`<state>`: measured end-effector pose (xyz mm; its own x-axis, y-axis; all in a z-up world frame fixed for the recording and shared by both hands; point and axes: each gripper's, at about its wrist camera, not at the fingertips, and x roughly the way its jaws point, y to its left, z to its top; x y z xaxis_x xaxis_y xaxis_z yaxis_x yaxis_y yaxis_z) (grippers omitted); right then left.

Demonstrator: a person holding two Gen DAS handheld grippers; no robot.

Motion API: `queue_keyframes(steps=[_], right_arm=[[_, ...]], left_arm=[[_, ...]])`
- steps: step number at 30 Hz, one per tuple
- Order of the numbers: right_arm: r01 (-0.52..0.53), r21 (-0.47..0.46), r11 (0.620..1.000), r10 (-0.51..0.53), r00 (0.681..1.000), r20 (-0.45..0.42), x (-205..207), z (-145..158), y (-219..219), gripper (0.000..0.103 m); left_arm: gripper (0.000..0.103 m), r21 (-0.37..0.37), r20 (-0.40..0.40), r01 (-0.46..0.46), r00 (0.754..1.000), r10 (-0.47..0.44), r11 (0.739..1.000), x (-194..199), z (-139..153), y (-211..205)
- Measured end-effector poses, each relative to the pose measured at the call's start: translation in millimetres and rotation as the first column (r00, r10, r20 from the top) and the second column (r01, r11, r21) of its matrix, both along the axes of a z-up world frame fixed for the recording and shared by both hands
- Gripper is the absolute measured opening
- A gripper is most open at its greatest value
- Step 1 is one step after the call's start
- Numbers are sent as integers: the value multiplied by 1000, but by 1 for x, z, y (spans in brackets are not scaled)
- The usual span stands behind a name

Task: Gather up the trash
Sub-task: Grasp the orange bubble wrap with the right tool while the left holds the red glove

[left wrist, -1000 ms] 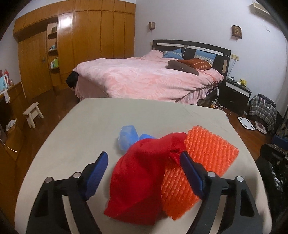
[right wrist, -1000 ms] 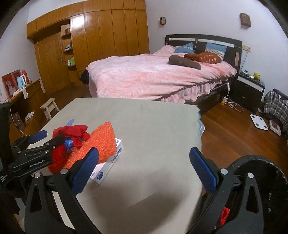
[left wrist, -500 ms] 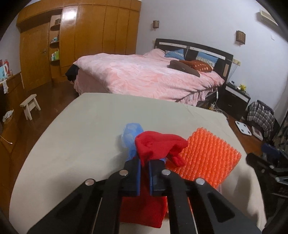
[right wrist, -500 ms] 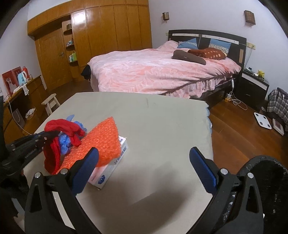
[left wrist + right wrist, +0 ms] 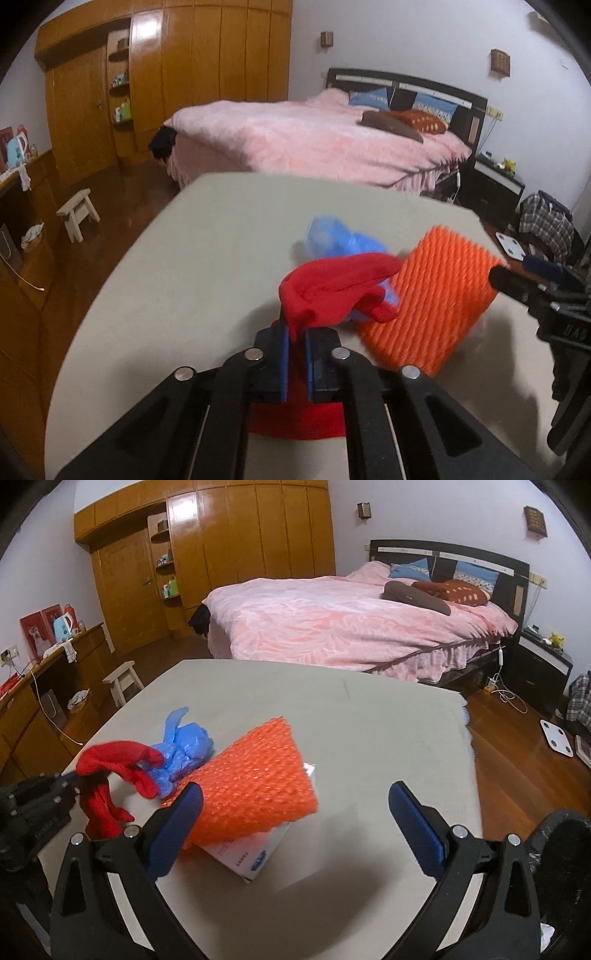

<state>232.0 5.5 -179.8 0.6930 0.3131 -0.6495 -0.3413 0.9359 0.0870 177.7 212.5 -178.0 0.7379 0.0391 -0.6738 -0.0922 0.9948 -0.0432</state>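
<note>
My left gripper [image 5: 296, 338] is shut on a red cloth glove [image 5: 332, 291], lifted above the grey table [image 5: 207, 236]; it also shows in the right wrist view [image 5: 110, 775]. A crumpled blue glove [image 5: 186, 751] lies just behind the red one. An orange bubble-wrap sheet [image 5: 258, 786] lies tilted over a white box [image 5: 258, 853]. My right gripper [image 5: 295, 827] is open and empty, its fingers either side of the orange sheet's near edge. It also shows at the right edge of the left wrist view [image 5: 546, 291].
A black trash bin [image 5: 561, 849] stands off the table's right front corner. A pink bed [image 5: 351, 624] is behind the table. A wooden wardrobe [image 5: 221, 554], a small stool [image 5: 123, 681] and a side cabinet [image 5: 44, 686] stand left.
My left gripper closed on the red glove and lifted it off the table. The right gripper moved left toward the orange sheet, which now tilts up on the box.
</note>
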Motion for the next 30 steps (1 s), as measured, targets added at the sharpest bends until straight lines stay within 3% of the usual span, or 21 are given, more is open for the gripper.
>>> queue_keyframes(steps=[3,5,9,12,17,22,24,26,30], right_arm=[[1,3,1000,-1,1000,-10,2,-3,4,98],[-2,-3,1000,2,1000,-11,2,-5,7,98],[-10,-6,1000,10,1000,-21,3,-9,11,98],[-18,-14,1000,18,1000,-23,4,-12,14,98],[-23,-22,999,22,999,-38,9,-19,16,98],[-42,-11,999,41,997,-63,13,-23,19,97],[-59,-3,998,58,996,-70,16,-22,18,91],[-81,3,997,81,994,-80,16,-22,20,69],[-94,14,995,95,992,-89,15,-20,21,53]], left_arm=[[15,-5,-27,3,1000,-3,1000,5,-10,0],[31,-17,-50,5,999,-6,1000,8,-16,-1],[37,-22,-101,-6,995,3,1000,13,-30,-2],[36,-40,-131,-7,991,2,999,17,-37,-1],[14,-41,-141,-1,990,-4,999,19,-40,-1],[9,-25,-119,-19,993,16,999,17,-37,-1],[9,-16,-99,-23,995,21,1000,15,-32,-2],[9,0,-75,-27,997,27,1000,13,-25,-4],[9,-2,-26,-33,999,33,999,8,-7,-7]])
